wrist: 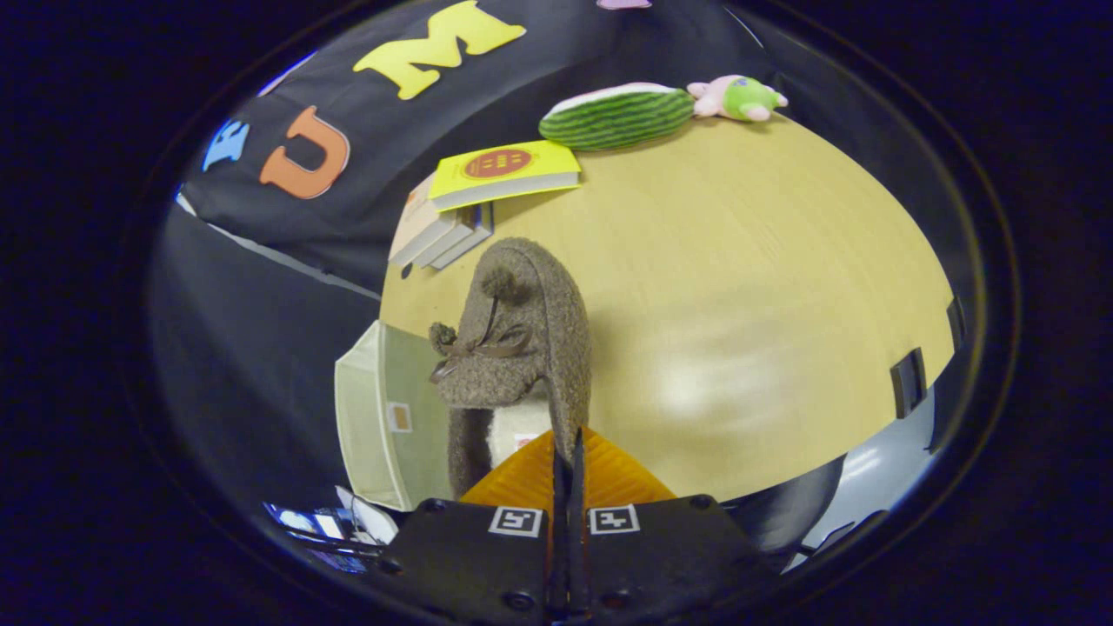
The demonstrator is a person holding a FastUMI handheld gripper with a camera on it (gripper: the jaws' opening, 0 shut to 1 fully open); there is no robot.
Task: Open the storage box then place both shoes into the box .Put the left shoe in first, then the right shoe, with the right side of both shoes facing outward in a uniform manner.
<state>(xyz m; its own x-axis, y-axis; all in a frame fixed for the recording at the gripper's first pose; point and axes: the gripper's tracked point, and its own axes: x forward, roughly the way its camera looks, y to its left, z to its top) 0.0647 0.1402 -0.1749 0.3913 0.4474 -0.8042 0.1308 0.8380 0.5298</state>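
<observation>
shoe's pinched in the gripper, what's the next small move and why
Probably carry the brown shoe sideways toward the pale storage box just beside it. The gripper is shut on the shoe's heel rim, the shoe hangs off the wooden table, and the box sits close by.

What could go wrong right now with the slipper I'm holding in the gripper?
The gripper pinches only the thin heel rim of the brown slipper, so it may slip or swing loose. The slipper hangs over the table edge beside the storage box, so a drop could miss the box. Which way its right side faces is hard to tell.
</observation>
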